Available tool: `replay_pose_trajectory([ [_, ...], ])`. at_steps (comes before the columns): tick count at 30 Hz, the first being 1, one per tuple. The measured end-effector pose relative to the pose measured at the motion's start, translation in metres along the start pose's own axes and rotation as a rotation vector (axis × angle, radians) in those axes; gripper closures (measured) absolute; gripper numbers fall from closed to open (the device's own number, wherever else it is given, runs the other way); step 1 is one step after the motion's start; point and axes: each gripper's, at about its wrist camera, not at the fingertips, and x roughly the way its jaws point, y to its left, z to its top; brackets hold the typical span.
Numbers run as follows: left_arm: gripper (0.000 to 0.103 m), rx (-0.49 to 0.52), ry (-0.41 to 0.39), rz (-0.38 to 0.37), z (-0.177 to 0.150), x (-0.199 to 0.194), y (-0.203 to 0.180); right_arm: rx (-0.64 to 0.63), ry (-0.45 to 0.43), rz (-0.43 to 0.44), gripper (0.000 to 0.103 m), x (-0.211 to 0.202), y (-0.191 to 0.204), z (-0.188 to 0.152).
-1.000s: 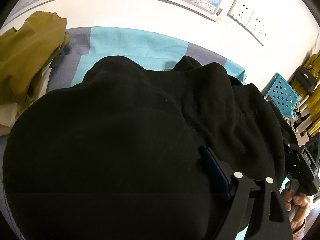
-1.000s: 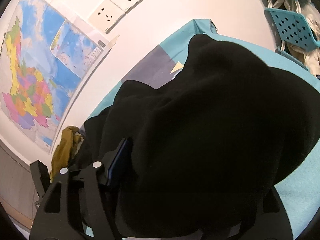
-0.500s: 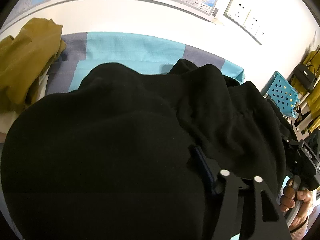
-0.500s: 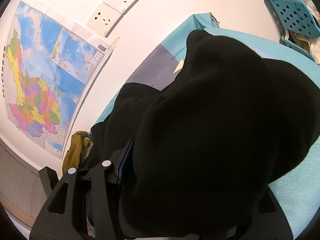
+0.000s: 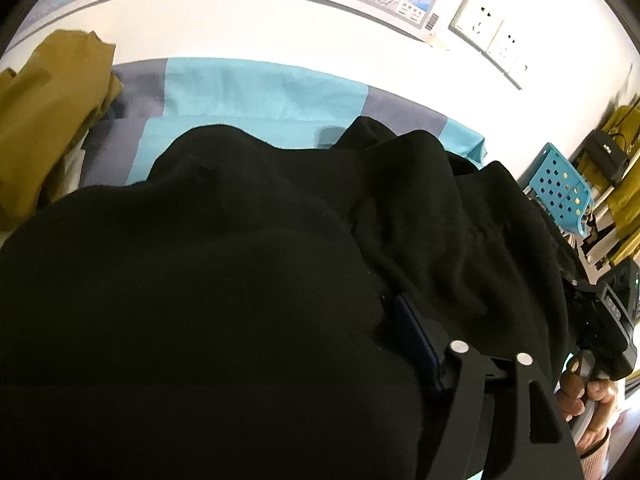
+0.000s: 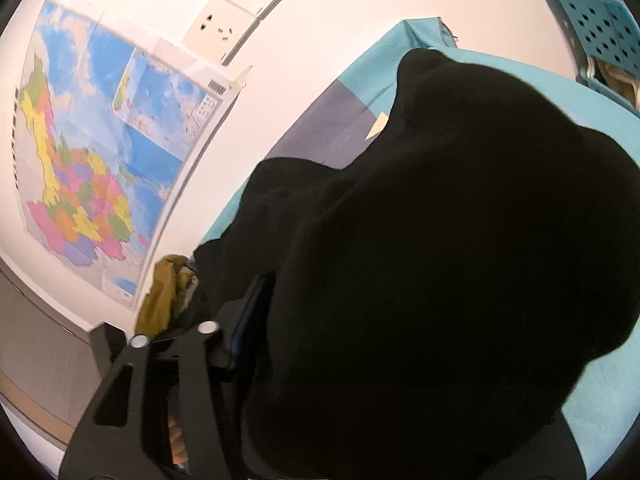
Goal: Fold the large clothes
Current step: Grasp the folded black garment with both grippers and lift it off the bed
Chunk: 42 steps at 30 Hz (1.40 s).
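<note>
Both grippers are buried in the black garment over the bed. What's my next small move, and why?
Probably let the right gripper, jaws closing, finish pinching the black garment. The cloth bunches over both grippers and hides the left gripper, whose jaws are opening, so neither hold looks confirmed.

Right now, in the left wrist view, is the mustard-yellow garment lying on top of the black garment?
No. The mustard-yellow garment is heaped apart at the left, with blue and grey cover between it and the black garment.
</note>
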Motion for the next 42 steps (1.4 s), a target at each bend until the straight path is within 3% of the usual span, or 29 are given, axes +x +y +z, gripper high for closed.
replay_pose_trajectory([
  [2, 0.050, 0.023, -0.016, 0.007, 0.000, -0.004, -0.003, -0.021, 0.009, 0.009, 0.075, 0.001, 0.002, 0.001],
  [6, 0.073, 0.063, -0.049, 0.022, 0.006, -0.019, -0.009, -0.065, -0.024, 0.066, 0.079, -0.017, 0.020, 0.006],
  [18, 0.077, 0.085, -0.198, -0.055, 0.038, -0.094, -0.003, -0.288, -0.112, 0.194, 0.082, -0.063, 0.121, 0.028],
  [26, 0.076, 0.076, -0.293, -0.053, 0.076, -0.145, 0.014, -0.397, -0.141, 0.290, 0.082, -0.060, 0.196, 0.049],
  [33, 0.076, 0.072, -0.434, 0.046, 0.117, -0.214, 0.048, -0.469, -0.150, 0.418, 0.082, -0.031, 0.279, 0.076],
  [42, 0.076, 0.013, -0.606, 0.267, 0.194, -0.300, 0.130, -0.509, -0.160, 0.633, 0.082, 0.053, 0.410, 0.100],
])
